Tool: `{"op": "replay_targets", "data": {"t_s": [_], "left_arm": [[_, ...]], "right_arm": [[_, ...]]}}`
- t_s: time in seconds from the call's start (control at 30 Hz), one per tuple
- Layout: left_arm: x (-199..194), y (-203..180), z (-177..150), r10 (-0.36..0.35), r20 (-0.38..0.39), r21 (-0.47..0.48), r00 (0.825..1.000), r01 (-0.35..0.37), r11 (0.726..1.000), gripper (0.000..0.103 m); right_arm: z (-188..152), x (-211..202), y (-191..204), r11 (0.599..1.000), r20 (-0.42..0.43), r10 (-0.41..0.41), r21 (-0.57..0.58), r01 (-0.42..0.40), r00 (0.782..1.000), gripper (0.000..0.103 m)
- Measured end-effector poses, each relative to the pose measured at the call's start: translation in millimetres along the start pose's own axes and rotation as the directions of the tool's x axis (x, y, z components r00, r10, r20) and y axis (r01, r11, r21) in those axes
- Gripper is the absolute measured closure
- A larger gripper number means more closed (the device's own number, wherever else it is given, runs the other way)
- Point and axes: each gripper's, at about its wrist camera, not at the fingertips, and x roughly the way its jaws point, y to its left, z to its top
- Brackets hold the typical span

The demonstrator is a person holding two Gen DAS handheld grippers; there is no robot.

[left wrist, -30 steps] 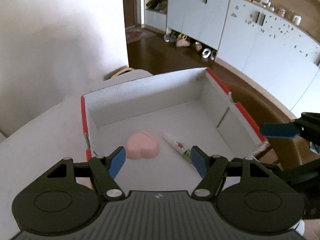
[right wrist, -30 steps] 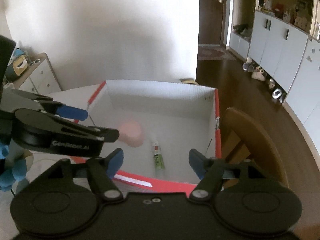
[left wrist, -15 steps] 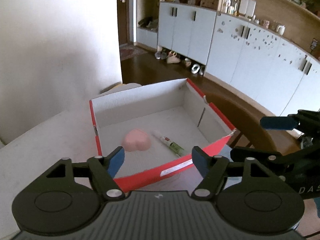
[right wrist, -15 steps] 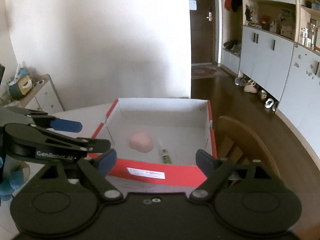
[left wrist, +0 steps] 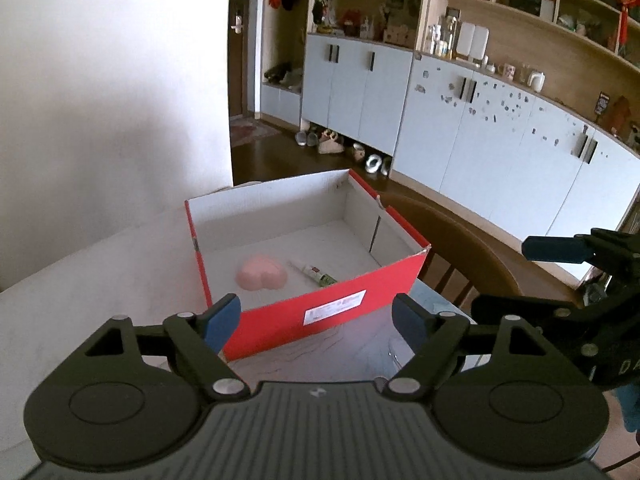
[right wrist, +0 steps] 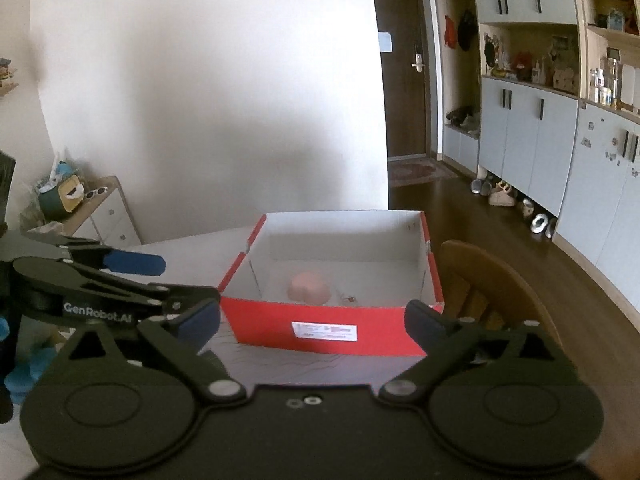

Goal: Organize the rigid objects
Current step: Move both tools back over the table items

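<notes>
A red cardboard box (left wrist: 332, 308) with a white inside stands on the white table (left wrist: 100, 280); it also shows in the right wrist view (right wrist: 328, 330). Inside lie a pink heart-shaped object (left wrist: 262, 278) (right wrist: 309, 287) and a small white-and-green tube (left wrist: 314, 274), mostly hidden behind the box wall in the right wrist view. My left gripper (left wrist: 316, 322) is open and empty, in front of the box. My right gripper (right wrist: 312, 320) is open and empty, also short of the box's near wall. Each gripper shows in the other's view, left (right wrist: 120, 280) and right (left wrist: 560, 280).
A brown wooden chair (right wrist: 492, 284) stands right of the box at the table edge. A white wall is behind the table. Pale cabinets (left wrist: 480, 140) and shoes on the dark floor lie to the right. A small drawer unit (right wrist: 104, 212) stands far left.
Both grippers have pulled back and up from over the box; its red near wall with the label now shows. The pink heart and tube stay in the box.
</notes>
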Motion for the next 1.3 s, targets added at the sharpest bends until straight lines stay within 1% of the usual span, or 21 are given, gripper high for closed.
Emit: {"op": "replay_targets", "data": {"t_s": [0.1, 0.2, 0.33, 0.4, 0.43, 0.47, 0.67, 0.8, 0.97, 1.07, 1.3], "left_arm": [[-9, 1, -9, 0.006, 0.017, 0.006, 1.000, -0.006, 1.000, 0.019], [-16, 4, -17, 0.011, 0.025, 0.014, 1.000, -0.011, 1.000, 0.018], [-23, 12, -30, -0.004, 0.026, -0.011, 1.000, 0.004, 1.000, 0.018], [-25, 15, -37, -0.001, 0.029, -0.020, 1.000, 0.001, 1.000, 0.016], [-26, 18, -41, 0.002, 0.031, -0.024, 1.000, -0.001, 1.000, 0.013], [-27, 20, -45, 0.005, 0.032, -0.025, 0.999, -0.004, 1.000, 0.012], [-27, 33, -71, 0.024, 0.030, -0.045, 0.999, -0.023, 0.999, 0.012], [-23, 35, -88, 0.040, 0.013, -0.038, 0.999, -0.040, 0.998, 0.012], [-18, 32, -113, 0.027, 0.002, -0.012, 1.000, -0.027, 1.000, 0.012], [-13, 26, -129, 0.032, -0.008, 0.007, 0.999, -0.032, 0.999, 0.012], [2, 6, -162, 0.013, -0.037, 0.069, 0.999, -0.010, 0.998, 0.012]], "right_arm": [[-6, -7, 3, 1.000, 0.010, -0.006, 0.007, 0.006, 1.000, 0.001], [-13, -12, 5, 1.000, 0.014, -0.010, 0.014, 0.010, 1.000, 0.000], [-24, -17, 7, 1.000, 0.014, -0.007, 0.028, 0.007, 1.000, 0.000], [-29, -19, 9, 1.000, 0.017, -0.011, 0.026, 0.011, 1.000, 0.000], [-32, -20, 10, 1.000, 0.018, -0.012, 0.023, 0.012, 1.000, 0.000], [-36, -20, 12, 1.000, 0.016, -0.014, 0.019, 0.013, 1.000, 0.000], [-57, -21, 17, 0.999, 0.001, -0.025, 0.019, 0.025, 1.000, 0.000], [-72, -18, 19, 0.999, -0.024, -0.024, 0.022, 0.025, 0.999, 0.000], [-90, -10, 20, 0.999, -0.066, -0.041, 0.020, 0.043, 0.997, 0.000], [-100, -4, 19, 0.998, -0.096, -0.050, 0.020, 0.052, 0.994, 0.001], [-128, 8, 20, 0.998, -0.169, -0.064, -0.017, 0.062, 0.983, 0.002]]}}
